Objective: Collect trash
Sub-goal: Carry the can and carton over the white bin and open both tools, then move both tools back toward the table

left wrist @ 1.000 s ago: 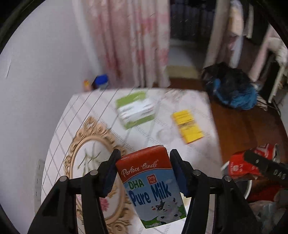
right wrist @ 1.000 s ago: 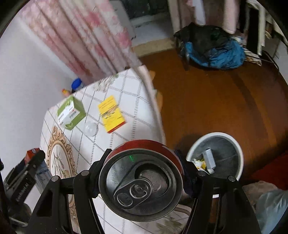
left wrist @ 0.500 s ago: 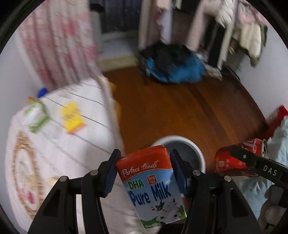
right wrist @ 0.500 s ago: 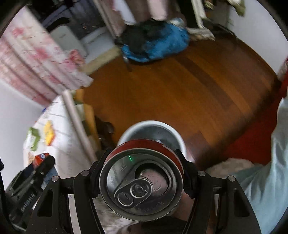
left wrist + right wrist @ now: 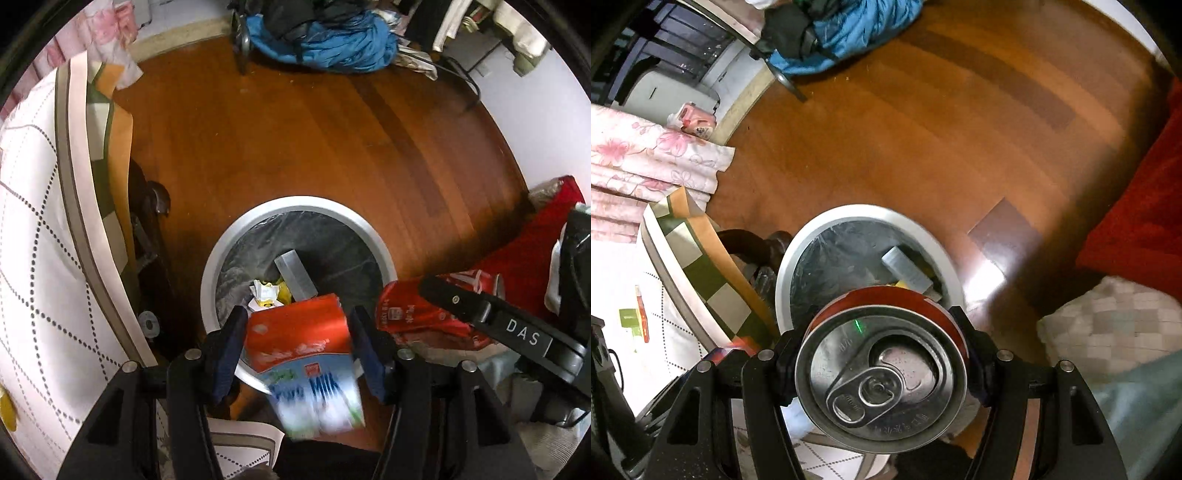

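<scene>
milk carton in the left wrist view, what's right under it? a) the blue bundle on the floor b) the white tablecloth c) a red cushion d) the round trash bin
d: the milk carton, blurred between the left gripper fingers, hangs over the near rim of the trash bin, which already holds scraps.
</scene>
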Demonstrator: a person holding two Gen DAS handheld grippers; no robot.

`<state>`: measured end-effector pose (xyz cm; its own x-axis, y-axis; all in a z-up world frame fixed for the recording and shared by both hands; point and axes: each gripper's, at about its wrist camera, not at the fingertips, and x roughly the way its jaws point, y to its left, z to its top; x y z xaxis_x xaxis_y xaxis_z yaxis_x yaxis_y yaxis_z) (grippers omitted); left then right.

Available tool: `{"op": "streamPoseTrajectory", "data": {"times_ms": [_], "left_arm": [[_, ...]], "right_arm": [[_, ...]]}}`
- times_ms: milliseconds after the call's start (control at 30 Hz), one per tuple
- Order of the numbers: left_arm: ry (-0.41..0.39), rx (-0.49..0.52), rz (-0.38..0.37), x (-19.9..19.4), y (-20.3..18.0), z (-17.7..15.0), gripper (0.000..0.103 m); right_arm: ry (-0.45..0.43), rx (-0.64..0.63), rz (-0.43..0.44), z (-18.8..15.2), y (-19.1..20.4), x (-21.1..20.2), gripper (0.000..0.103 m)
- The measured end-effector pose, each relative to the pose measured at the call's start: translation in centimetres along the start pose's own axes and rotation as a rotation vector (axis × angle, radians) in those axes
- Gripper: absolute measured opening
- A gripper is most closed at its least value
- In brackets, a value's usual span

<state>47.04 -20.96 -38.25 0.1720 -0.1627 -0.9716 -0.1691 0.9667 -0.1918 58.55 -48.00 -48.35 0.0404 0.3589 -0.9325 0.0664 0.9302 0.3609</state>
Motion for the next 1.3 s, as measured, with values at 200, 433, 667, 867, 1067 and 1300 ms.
{"op": "streamPoseTrajectory", "data": {"times_ms": [200,433,667,867,1067,1300], "left_arm": [[-0.015,-0.041,0.053,-0.8,1.8,-0.8,0.098],[-0.045,-0.053,0.123,-2.3,3.2,-2.3,0.098],[-0.083,-0.034,0.180,-3.8,3.0,-3.7,0.098],[-0.112,-0.014,0.189,-5.7,2.2,-4.8,0.098],[-0.142,-0.009,0.191,-7.6,1.7,-5.8,0.098],[-0.196,-0.001,0.184,-10.8,1.1,-7.1,0.098]], "right_arm": [[0.037,-0.017,-0.011,-0.6,0.4,1.2,0.103],[0.017,-0.102,-0.167,-2.5,1.6,-0.6,0.103],[0.007,-0.168,-0.259,-4.7,2.6,-2.6,0.103],[-0.017,-0.195,-0.258,-6.2,2.8,-5.1,0.103],[-0.066,-0.222,-0.252,-7.5,3.4,-8.4,0.103],[-0.135,-0.255,-0.236,-9.3,4.5,-12.7,0.103]]}}
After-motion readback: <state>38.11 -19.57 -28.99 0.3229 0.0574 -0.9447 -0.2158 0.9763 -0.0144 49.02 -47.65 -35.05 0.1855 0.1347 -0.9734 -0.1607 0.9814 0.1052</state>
